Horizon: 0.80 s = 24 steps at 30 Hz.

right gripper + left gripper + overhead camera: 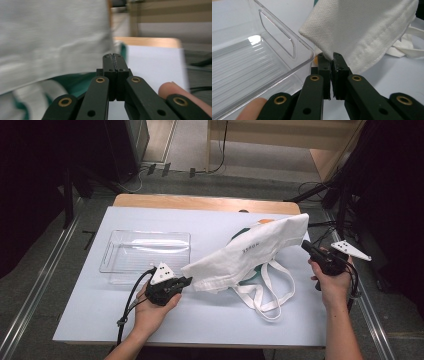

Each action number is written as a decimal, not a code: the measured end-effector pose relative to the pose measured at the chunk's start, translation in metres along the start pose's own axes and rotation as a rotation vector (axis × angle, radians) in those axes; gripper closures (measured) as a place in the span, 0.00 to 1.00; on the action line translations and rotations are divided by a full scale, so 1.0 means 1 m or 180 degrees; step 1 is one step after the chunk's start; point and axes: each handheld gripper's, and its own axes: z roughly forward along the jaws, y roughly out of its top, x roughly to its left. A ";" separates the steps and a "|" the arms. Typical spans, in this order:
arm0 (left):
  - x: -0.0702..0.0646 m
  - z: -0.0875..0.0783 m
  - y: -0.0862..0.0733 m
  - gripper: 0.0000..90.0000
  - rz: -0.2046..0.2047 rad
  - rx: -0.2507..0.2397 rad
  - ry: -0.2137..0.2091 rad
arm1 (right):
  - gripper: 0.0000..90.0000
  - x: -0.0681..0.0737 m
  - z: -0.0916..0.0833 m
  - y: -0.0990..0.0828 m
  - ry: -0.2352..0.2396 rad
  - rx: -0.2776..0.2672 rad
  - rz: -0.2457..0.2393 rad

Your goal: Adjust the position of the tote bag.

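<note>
Left gripper (pixel 186 281) clamped on a corner of the white tote bag (pixel 250 251), right gripper (pixel 305 245) pressed together beside it, seemingly empty — risking a sagging, lopsided lift.

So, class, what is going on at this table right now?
A person works on a white cloth tote bag with a hand-held gripper in each hand. The left gripper is shut on one corner of the bag, lifting the cloth off the white table. The right gripper is shut beside the bag's far end; whether it pinches cloth cannot be told. The bag's handles trail on the table, and a clear plastic tray stands empty to the left.
</note>
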 end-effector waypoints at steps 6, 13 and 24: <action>-0.001 0.000 0.000 0.99 0.0021 0.0006 0.0000 | 1.00 -0.010 0.002 0.011 -0.0502 -0.0208 0.0190; 0.001 -0.001 -0.001 0.99 0.0025 0.0009 0.0000 | 0.80 -0.002 0.000 0.025 -0.0126 -0.0387 0.0320; 0.000 -0.001 -0.002 0.99 0.0067 0.0026 -0.0002 | 0.37 0.001 0.003 0.029 0.0777 -0.0062 0.0063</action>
